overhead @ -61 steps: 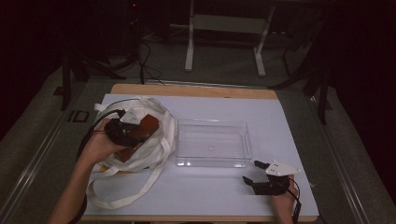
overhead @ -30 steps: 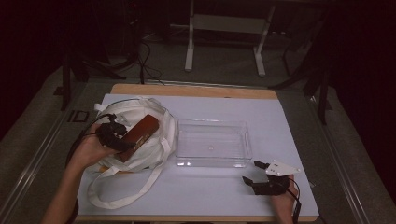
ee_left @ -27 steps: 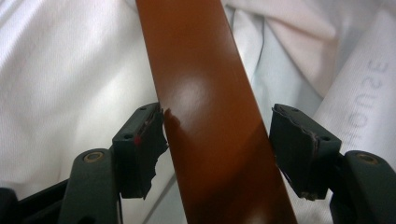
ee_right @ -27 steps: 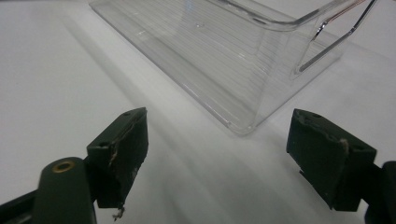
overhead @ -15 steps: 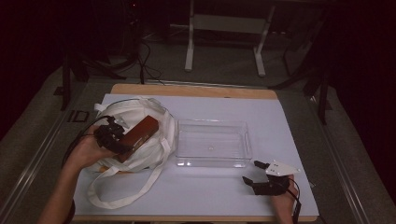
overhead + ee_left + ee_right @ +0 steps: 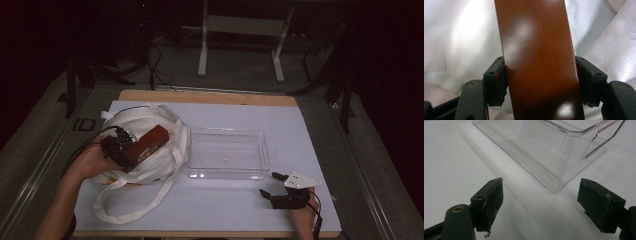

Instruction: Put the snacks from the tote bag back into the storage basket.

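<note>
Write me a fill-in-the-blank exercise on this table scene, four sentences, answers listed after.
1. The left gripper is shut on a brown ____.
2. That brown thing is held above the white cloth ____.
3. The clear tray between the two hands holds ____.
4. The jaws of the right gripper stand ____, with nothing between them.

Missing words: box; bag; nothing; open

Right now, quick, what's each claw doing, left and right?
Left claw: closed on the brown box, above the white bag.
Right claw: open, holding nothing, near the clear tray.
</note>
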`<state>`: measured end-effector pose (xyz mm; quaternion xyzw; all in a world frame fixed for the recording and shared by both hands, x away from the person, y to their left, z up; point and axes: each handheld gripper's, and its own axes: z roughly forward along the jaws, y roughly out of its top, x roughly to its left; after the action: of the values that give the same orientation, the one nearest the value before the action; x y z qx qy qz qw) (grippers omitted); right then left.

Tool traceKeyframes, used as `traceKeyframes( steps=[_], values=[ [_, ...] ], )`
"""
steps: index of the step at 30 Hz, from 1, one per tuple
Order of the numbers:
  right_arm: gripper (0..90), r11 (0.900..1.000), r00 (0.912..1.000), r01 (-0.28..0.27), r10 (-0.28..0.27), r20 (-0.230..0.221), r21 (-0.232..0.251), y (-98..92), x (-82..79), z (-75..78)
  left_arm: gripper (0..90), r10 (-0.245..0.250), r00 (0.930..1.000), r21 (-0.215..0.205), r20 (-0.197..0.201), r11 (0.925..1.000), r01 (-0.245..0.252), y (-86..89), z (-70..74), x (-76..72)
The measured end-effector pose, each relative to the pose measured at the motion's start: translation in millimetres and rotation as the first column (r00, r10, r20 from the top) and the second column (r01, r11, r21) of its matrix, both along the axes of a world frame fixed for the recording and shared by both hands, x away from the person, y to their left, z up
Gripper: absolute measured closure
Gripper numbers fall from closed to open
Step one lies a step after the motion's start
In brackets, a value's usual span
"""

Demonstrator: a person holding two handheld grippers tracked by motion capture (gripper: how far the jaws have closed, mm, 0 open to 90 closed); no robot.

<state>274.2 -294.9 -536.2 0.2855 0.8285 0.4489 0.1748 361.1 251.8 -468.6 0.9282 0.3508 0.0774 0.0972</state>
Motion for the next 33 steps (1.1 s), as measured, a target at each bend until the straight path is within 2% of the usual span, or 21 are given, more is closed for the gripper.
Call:
traceKeyframes(
  steps=[8, 10, 11, 13, 16, 17, 23, 33],
  values=[
    [20.6, 1.000, 1.0000, -0.002, 0.002, -0.001, 0.001, 0.0, 0.2, -0.1, 35.7, 0.020, 0.9982, 0.023, -0.057, 0.9996, -0.018, -3.1, -3.4, 6.0],
    [20.6, 1.000, 1.0000, -0.002, 0.002, -0.001, 0.000, 0.1, 0.2, -0.1, 35.7, 0.020, 0.9982, 0.023, -0.057, 0.9996, -0.018, -3.1, -3.4, 6.0],
    [20.6, 1.000, 1.0000, -0.002, 0.002, -0.001, 0.000, 0.2, 0.1, -0.1, 35.7, 0.028, 0.9962, 0.028, -0.082, 0.9993, -0.026, -3.1, -5.8, 8.4],
    [20.6, 1.000, 1.0000, -0.002, 0.002, -0.002, 0.000, 0.2, 0.2, -0.1, 35.7, 0.040, 0.9940, 0.028, -0.102, 0.9989, -0.037, -3.5, -9.4, 10.3],
    [20.6, 1.000, 1.0000, -0.002, 0.002, -0.002, 0.001, 0.3, 0.2, -0.1, 35.8, 0.040, 0.9933, 0.034, -0.108, 0.9988, -0.037, -4.2, -11.1, 10.7],
    [20.6, 1.000, 1.0000, -0.002, 0.002, -0.002, 0.001, 0.2, 0.2, -0.1, 36.6, 0.033, 0.9910, 0.068, -0.130, 0.9974, -0.024, -7.5, -17.2, 11.9],
    [20.6, 1.000, 1.0000, -0.003, 0.003, -0.002, -0.001, 0.4, 0.2, -0.1, 37.1, 0.033, 0.9894, 0.078, -0.142, 0.9967, -0.022, -8.5, -17.5, 13.0],
    [20.6, 1.000, 1.0000, -0.005, 0.005, -0.003, 0.000, 0.3, 0.3, -0.2, 37.9, 0.037, 0.9883, 0.060, -0.148, 0.9978, -0.029, -4.2, -16.4, 11.8]
  ],
)
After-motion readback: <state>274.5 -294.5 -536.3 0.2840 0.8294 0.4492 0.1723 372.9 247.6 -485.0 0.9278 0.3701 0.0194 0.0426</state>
